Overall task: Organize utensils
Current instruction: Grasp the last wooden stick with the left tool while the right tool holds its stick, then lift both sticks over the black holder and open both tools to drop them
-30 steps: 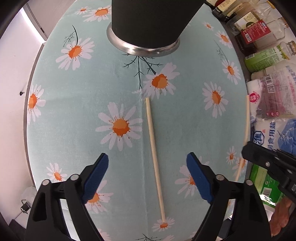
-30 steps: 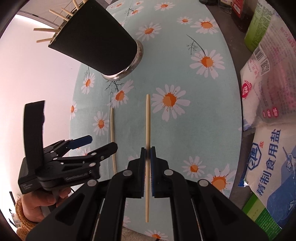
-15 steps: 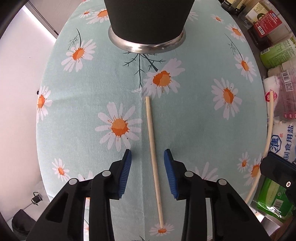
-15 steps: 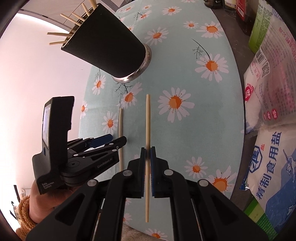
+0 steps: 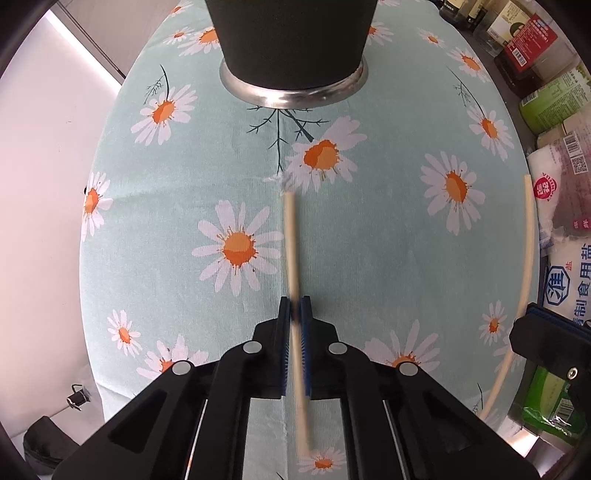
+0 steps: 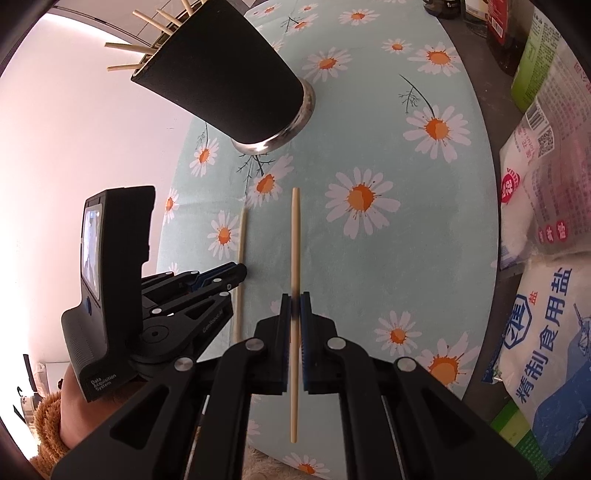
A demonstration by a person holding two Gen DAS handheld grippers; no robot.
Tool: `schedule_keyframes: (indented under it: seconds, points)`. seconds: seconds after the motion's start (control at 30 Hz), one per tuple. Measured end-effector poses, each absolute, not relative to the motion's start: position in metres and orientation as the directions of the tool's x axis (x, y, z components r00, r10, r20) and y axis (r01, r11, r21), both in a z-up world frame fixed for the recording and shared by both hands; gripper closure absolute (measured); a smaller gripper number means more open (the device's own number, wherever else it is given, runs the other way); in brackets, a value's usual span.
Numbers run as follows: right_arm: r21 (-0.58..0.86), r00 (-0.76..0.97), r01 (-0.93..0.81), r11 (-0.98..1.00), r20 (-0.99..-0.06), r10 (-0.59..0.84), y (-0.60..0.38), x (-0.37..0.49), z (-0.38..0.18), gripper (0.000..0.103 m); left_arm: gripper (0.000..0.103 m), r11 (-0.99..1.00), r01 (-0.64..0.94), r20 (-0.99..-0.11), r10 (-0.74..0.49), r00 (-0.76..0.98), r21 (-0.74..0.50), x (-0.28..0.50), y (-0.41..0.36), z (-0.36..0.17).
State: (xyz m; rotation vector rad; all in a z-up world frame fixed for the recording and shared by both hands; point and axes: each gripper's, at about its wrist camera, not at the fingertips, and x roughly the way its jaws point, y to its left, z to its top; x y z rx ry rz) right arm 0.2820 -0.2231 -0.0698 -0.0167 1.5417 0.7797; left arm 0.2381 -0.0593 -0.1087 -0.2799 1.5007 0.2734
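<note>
since a second ago our left gripper (image 5: pixel 295 310) has gone from wide apart to clamped on the chopstick (image 5: pixel 291 243) that lay on the cloth (image 5: pixel 184 177), and it has slid toward the cup (image 5: pixel 291 33). that stick now looks smeared in the left view, so we judge it is just leaving the cloth or shifting in the pads. our right gripper (image 6: pixel 294 306) has not moved; its fingers are pressed together on a second chopstick (image 6: pixel 294 236), held clear of the cloth and pointing to 12 o'clock.

from the left wrist, the cup stands at 12 o'clock, near the stick's far tip. from the right wrist it sits at 11 o'clock, with several sticks already fanned out of its mouth. salt bags (image 6: pixel 546 354) and jars crowd the 3 o'clock edge.

what could go wrong: both grips sit well below the middle of each stick, so the long front end could swing or pivot between the pads as we lift. a tip that droops could hit the cup's wall instead of its mouth and tip the cup. the sticks already inside lean outward and could block or deflect a new one. our two grippers are close, so they could collide on the way to the cup.
</note>
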Motion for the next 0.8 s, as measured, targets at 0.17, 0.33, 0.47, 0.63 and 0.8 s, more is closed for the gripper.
schedule_keyframes:
  seconds: [0.17,0.33,0.47,0.63,0.8]
  points:
    - [0.444,-0.150,-0.461,0.768,-0.892,0.425,-0.222,0.280,-0.071,0.097,0.099,0.929,-0.362,-0.995,-0.051,0.085,-0.079,0.232,-0.049,-0.107]
    - [0.452,-0.133,-0.459,0.765,-0.886,0.444,-0.220,0.277,-0.070,0.097,0.099,0.931,-0.343,-0.983,-0.072,0.168,-0.127,0.224,-0.043,-0.093]
    - [0.450,-0.099,-0.464,0.763,-0.882,0.460,-0.213,0.276,-0.060,0.097,0.099,0.941,-0.313,-0.965,-0.046,0.256,-0.128,0.214,-0.047,-0.064]
    - [0.406,-0.016,-0.501,0.764,-0.887,0.461,-0.197,0.275,-0.036,0.097,0.099,0.953,-0.274,-0.932,-0.022,0.361,-0.129,0.207,-0.028,-0.027]
    - [0.326,0.100,-0.541,0.775,-0.890,0.444,-0.180,0.267,-0.010,0.097,0.099,0.955,-0.235,-0.882,-0.052,0.468,-0.181,0.198,-0.007,0.007]
